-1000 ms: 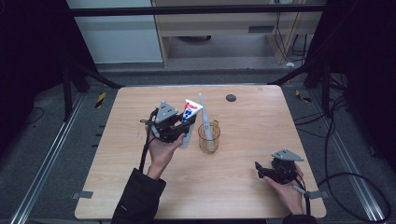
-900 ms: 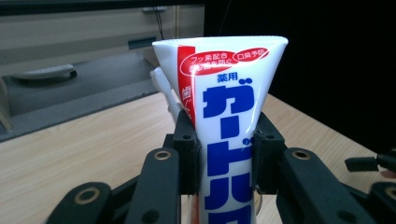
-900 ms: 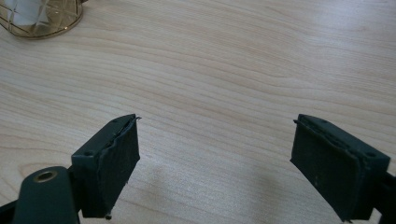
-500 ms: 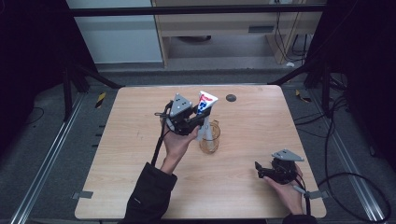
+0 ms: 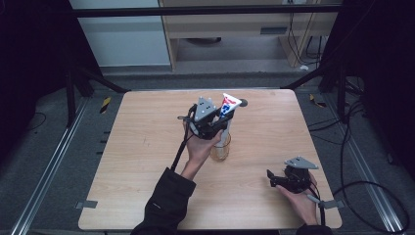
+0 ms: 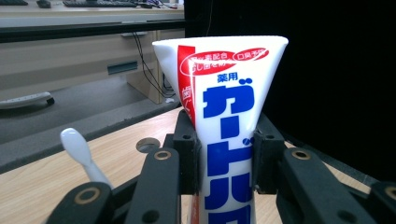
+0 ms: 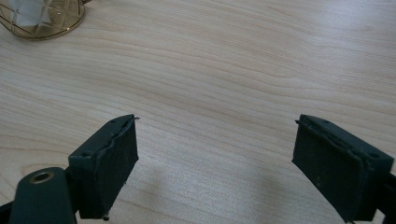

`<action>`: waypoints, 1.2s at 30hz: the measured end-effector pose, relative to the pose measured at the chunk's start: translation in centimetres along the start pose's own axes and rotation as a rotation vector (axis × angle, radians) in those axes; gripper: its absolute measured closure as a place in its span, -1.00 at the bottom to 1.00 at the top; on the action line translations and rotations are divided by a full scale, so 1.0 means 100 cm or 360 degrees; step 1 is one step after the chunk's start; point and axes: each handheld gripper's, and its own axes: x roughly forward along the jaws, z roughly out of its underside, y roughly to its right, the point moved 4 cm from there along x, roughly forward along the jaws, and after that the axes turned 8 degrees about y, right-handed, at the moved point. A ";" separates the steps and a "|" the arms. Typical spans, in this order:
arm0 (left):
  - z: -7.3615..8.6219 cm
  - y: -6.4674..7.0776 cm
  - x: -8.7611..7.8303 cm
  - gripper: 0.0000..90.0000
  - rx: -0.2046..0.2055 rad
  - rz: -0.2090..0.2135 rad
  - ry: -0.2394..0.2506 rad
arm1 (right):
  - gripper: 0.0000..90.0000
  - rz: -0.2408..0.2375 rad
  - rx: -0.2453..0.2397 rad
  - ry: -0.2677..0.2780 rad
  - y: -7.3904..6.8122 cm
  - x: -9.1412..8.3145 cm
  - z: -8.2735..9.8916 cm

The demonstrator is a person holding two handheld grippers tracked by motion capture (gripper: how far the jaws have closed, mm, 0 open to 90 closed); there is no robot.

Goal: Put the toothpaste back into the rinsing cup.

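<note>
White toothpaste tube (image 6: 227, 135) is clamped upright in the left hand-held gripper (image 5: 219, 124) above the glass cup (image 5: 221, 149), while the right hand-held gripper (image 7: 215, 168) stands open over the table (image 7: 243, 70).

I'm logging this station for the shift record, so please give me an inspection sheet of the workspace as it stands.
Surface: wooden table, bare wood, with a round hole near the far edge.
Job's things: toothpaste tube held upright above the glass cup; a white toothbrush stands in the cup.
Clutter: nothing seen.
Grippers: left claw shut on the tube; right claw open over bare wood, nothing between its jaws, which have just been opening.
Cables: one trails from each claw; more lie on the floor at right.
Surroundings: dark frame, grey floor, a desk beyond.
</note>
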 end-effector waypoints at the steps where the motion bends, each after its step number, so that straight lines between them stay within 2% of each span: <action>1: 0.001 0.000 0.002 0.51 -0.0004 0.0000 0.0004 | -0.69 -0.0004 0.0009 -0.0004 0.000 0.000 0.000; 16: 0.024 -0.006 0.019 0.51 -0.0003 -0.0045 -0.0025 | -0.68 -0.0007 0.0007 -0.0004 0.000 0.001 0.001; 19: 0.028 -0.006 0.019 0.51 0.0011 -0.0052 -0.0035 | -0.68 -0.0007 0.0006 -0.0005 0.000 0.001 0.001; 31: 0.049 -0.012 0.016 0.51 -0.0012 -0.0080 -0.0061 | -0.68 -0.0008 -0.0002 -0.0009 0.000 0.001 0.001; 36: 0.053 -0.009 0.012 0.51 -0.0003 -0.0075 -0.0042 | -0.68 -0.0006 -0.0004 -0.0011 0.000 0.001 0.001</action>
